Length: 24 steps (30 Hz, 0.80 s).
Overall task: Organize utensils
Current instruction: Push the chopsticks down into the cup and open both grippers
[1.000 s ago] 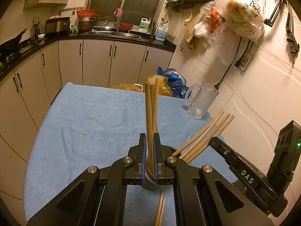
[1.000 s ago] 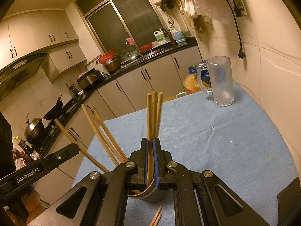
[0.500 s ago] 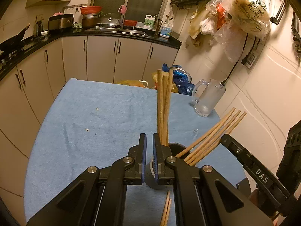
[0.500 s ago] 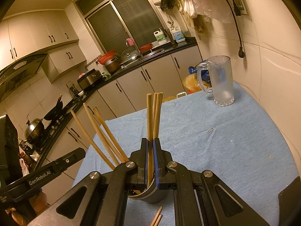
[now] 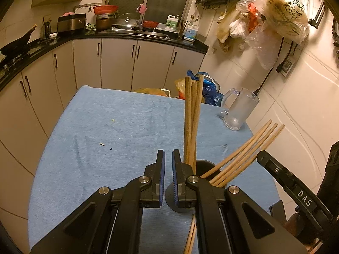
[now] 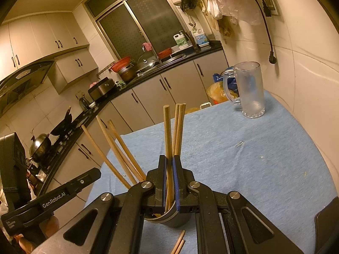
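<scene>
A dark round utensil holder (image 5: 203,165) stands on the blue table cloth (image 5: 118,131). Several wooden chopsticks stand in it: one upright bunch (image 5: 191,118) and one leaning bunch (image 5: 245,150). My left gripper (image 5: 168,158) is just left of the holder, its jaws slightly apart and empty. My right gripper (image 6: 168,165) is shut on the upright bunch of chopsticks (image 6: 173,131) above the holder (image 6: 175,220). Two more chopsticks (image 5: 190,237) lie on the cloth near the holder, also in the right wrist view (image 6: 179,241).
A frosted glass mug (image 5: 237,110) stands at the table's far right corner by the tiled wall; it also shows in the right wrist view (image 6: 247,89). Kitchen cabinets (image 5: 118,63) lie beyond the far edge. Plastic bags (image 5: 273,17) hang on the wall.
My left gripper let go of the upright chopsticks, opened a little and shifted to the left of them. My right gripper has stayed shut on the same bunch.
</scene>
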{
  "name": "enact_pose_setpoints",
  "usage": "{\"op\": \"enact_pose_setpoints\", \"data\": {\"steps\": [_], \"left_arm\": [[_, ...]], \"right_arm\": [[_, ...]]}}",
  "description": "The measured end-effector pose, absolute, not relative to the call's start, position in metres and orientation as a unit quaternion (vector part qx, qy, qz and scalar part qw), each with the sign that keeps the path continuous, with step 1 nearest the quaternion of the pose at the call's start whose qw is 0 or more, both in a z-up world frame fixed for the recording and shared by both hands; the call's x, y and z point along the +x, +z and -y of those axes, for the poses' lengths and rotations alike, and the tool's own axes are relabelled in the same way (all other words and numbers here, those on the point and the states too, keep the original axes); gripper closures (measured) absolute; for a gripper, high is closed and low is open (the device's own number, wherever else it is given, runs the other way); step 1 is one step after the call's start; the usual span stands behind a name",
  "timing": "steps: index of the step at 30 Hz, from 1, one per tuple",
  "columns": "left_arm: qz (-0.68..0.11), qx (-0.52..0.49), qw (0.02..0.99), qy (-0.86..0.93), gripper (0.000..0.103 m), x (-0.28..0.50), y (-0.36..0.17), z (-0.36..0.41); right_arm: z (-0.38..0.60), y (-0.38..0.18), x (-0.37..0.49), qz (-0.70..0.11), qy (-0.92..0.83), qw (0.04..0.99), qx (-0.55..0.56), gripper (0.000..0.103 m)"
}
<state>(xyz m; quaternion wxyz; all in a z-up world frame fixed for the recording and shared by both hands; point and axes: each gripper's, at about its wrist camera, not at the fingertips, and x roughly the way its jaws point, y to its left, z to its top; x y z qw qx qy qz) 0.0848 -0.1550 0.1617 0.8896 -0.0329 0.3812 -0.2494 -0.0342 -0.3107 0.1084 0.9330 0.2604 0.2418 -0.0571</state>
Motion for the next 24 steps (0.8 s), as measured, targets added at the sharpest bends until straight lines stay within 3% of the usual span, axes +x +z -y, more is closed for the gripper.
{"op": "enact_pose_setpoints", "data": {"steps": [16, 18, 20, 24], "left_arm": [[-0.382, -0.031, 0.891, -0.244, 0.096, 0.085, 0.16, 0.153], [-0.382, -0.031, 0.891, -0.243, 0.093, 0.085, 0.16, 0.152], [-0.382, -0.032, 0.892, -0.239, 0.077, 0.084, 0.159, 0.15], [-0.379, -0.033, 0.895, -0.233, 0.074, 0.082, 0.156, 0.145]], "right_arm": [[0.31, 0.112, -0.047, -0.234, -0.056, 0.932, 0.271, 0.095], [0.31, 0.113, -0.05, -0.232, -0.056, 0.931, 0.275, 0.094], [0.31, 0.114, -0.054, -0.228, -0.06, 0.932, 0.275, 0.087], [0.31, 0.115, -0.06, -0.225, -0.064, 0.932, 0.278, 0.083]]}}
